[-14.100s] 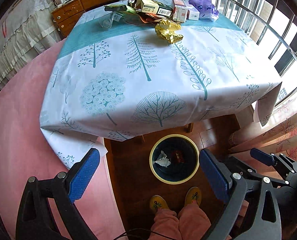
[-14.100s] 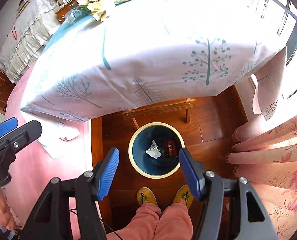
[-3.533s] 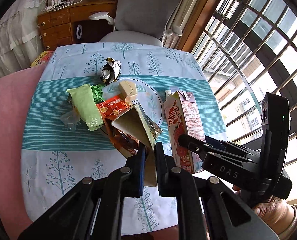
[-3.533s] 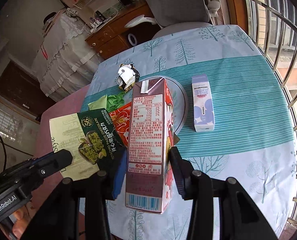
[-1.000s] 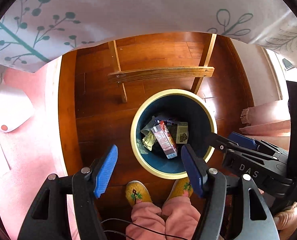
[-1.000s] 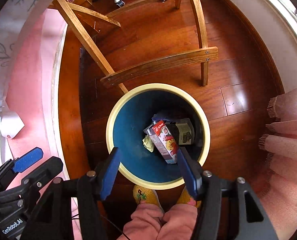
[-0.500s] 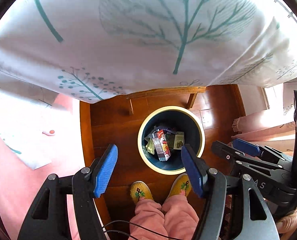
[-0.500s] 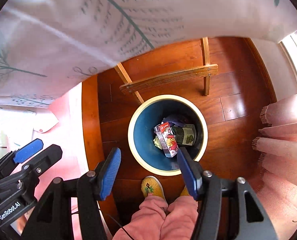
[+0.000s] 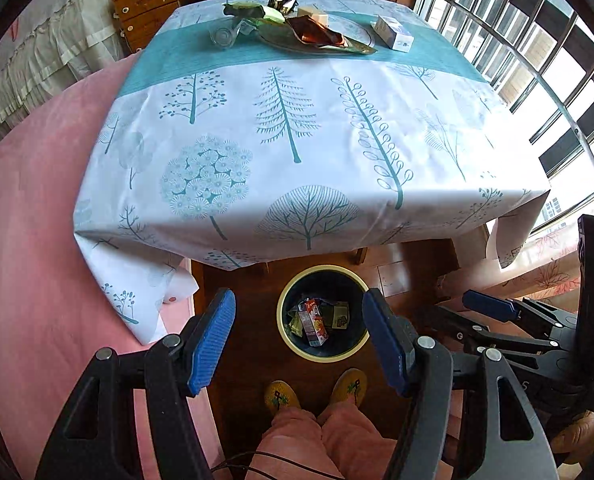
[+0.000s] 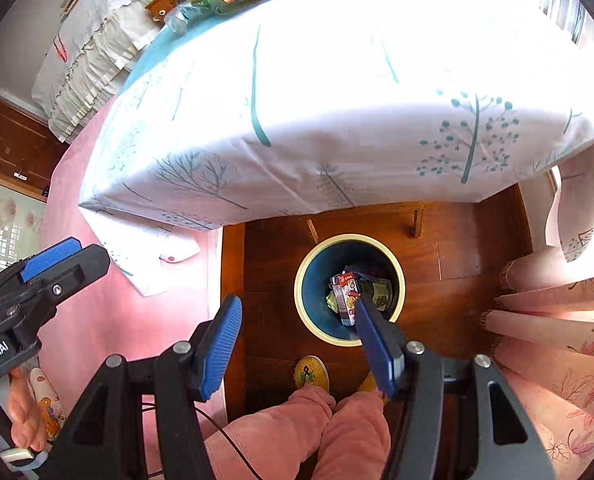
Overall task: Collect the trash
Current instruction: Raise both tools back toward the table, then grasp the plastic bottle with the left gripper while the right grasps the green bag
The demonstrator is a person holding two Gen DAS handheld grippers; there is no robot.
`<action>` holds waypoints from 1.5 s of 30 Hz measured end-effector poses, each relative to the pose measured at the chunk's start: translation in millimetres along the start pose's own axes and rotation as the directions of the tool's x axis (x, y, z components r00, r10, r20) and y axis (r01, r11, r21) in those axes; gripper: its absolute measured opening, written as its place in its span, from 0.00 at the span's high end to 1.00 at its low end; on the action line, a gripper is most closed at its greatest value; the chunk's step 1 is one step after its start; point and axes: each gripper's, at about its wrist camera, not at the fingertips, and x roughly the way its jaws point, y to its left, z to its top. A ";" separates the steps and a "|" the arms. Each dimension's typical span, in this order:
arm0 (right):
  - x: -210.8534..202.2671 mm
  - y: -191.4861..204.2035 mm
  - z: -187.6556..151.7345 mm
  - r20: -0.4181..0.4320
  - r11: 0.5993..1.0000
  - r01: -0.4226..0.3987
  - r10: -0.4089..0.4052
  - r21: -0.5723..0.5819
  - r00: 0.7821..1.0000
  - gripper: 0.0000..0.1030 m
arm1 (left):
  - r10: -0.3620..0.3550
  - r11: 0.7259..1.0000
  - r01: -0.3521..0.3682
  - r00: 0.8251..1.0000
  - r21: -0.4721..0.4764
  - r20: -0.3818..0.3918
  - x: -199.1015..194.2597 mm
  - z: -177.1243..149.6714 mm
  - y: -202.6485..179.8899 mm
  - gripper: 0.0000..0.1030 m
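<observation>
A round bin with a cream rim [image 9: 295, 344] [image 10: 305, 320] stands on the wooden floor below the table's near edge. Inside lie a red juice carton [image 9: 313, 321] [image 10: 347, 298] and a green chocolate box [image 9: 339, 314]. Both grippers hang open and empty above the floor: my left gripper [image 9: 299, 340] and my right gripper [image 10: 299, 344]. On the far part of the table lie a green wrapper [image 9: 249, 12], a brown wrapper [image 9: 317, 36], a white-blue box [image 9: 395, 34] and a clear plastic cup [image 9: 223, 36].
The table carries a white tree-print cloth [image 9: 297, 140] that hangs over its edges. A pink rug [image 9: 25, 240] lies to the left, pink curtains [image 10: 557, 340] and a barred window [image 9: 537, 60] to the right. My feet in yellow slippers [image 9: 283, 398] stand by the bin.
Both grippers have risen and tilted up from over the bin, so the table top with the trash on it has come into view. The carton and box stay in the bin.
</observation>
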 end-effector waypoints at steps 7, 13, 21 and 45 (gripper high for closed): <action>-51.8 11.6 19.6 0.088 0.996 -0.031 0.038 -0.083 0.995 0.42 | 0.056 0.998 -0.054 0.993 -0.020 0.107 -61.8 18.1 6.7 0.37; -82.0 24.6 42.5 0.144 0.988 -0.037 0.058 -0.148 0.988 0.43 | 0.100 0.994 -0.090 0.983 -0.066 0.156 -93.6 29.6 19.6 0.37; -98.1 44.8 73.5 0.173 0.981 -0.048 0.081 -0.188 0.982 0.43 | 0.119 0.989 -0.098 0.974 -0.111 0.194 -108.7 51.4 41.1 0.36; 17.3 167.7 311.6 0.163 0.985 0.098 -0.074 -0.145 0.984 0.42 | -0.047 0.997 0.038 0.990 0.067 0.134 15.6 257.2 158.7 0.35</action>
